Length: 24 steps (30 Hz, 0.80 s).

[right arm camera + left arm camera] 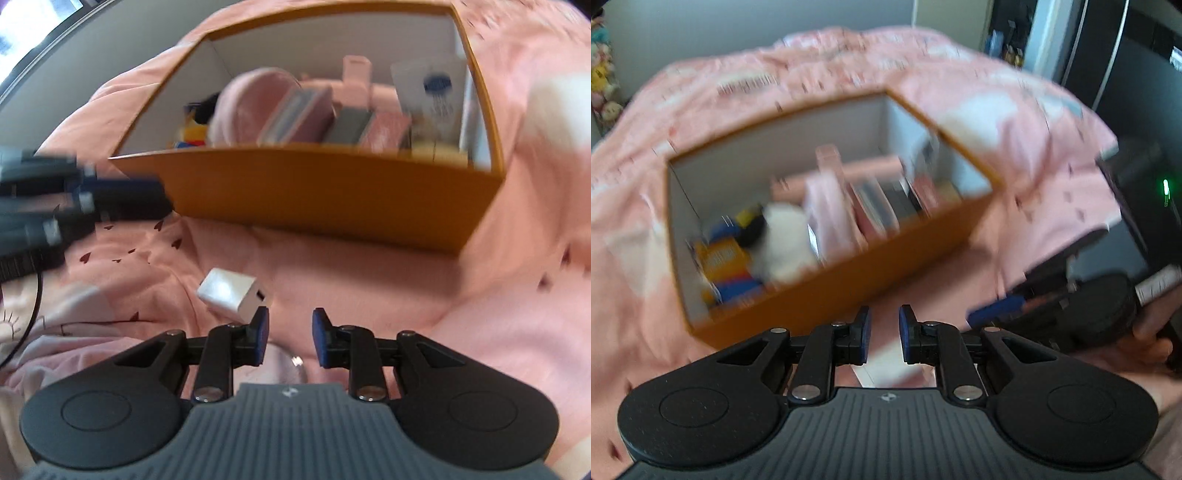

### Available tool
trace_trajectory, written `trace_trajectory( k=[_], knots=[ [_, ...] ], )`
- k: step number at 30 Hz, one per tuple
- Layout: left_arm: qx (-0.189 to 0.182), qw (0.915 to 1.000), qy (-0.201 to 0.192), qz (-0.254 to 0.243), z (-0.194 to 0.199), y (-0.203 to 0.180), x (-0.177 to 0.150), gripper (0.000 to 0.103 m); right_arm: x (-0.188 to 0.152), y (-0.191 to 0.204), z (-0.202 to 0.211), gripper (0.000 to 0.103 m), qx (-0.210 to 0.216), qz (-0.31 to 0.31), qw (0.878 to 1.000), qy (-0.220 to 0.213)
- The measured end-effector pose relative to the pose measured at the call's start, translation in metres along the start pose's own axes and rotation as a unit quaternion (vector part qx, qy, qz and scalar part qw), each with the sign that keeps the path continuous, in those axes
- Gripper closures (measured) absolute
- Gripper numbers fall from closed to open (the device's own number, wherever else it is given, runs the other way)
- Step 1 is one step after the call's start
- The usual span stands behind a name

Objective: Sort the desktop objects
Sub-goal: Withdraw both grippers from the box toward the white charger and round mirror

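Note:
An orange cardboard box [849, 291] with white inner walls stands on a pink bedsheet [701, 110]. It holds several upright pink and grey items, a white plush and colourful packets at one end. The box also shows in the right wrist view [332, 192]. My left gripper [884, 334] is open and empty, just in front of the box's near wall. My right gripper [290, 338] is open and empty. A small white charger block [231, 293] lies on the sheet just ahead of its left fingertip. A clear roundish object [280, 365] lies under the right gripper.
The right gripper [1071, 306] appears at the right of the left wrist view; the left gripper [55, 206] appears at the left of the right wrist view. A black cable [33, 314] runs at the left. Dark furniture [1126, 74] stands beyond the bed.

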<state>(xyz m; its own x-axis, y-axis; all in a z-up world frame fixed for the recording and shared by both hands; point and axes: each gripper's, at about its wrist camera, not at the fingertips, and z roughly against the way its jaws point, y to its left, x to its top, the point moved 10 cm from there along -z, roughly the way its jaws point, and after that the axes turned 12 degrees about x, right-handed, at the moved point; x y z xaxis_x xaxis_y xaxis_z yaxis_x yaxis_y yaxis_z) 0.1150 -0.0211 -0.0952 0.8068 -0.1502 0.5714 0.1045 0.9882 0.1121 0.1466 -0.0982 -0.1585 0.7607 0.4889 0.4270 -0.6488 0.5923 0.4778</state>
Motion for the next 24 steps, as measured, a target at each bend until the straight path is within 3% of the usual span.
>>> trace_trajectory(
  k=[8, 12, 19, 24],
  knots=[
    [-0.009, 0.9974, 0.066, -0.030, -0.012, -0.025, -0.044, 0.086, -0.033, -0.001, -0.011, 0.068, -0.036, -0.030, 0.999, 0.003],
    [-0.004, 0.9941, 0.099, -0.045, -0.016, -0.032, -0.060, 0.086, -0.040, -0.004, -0.018, 0.059, -0.027, -0.034, 0.999, 0.023],
    [0.012, 0.9907, 0.132, -0.030, -0.025, -0.031, -0.074, 0.086, -0.050, -0.009, -0.040, 0.057, -0.004, -0.042, 0.997, 0.058],
    [0.020, 0.9902, 0.138, -0.013, -0.030, -0.026, -0.077, 0.086, -0.052, -0.008, -0.055, 0.049, 0.011, -0.043, 0.996, 0.073]
  ],
)
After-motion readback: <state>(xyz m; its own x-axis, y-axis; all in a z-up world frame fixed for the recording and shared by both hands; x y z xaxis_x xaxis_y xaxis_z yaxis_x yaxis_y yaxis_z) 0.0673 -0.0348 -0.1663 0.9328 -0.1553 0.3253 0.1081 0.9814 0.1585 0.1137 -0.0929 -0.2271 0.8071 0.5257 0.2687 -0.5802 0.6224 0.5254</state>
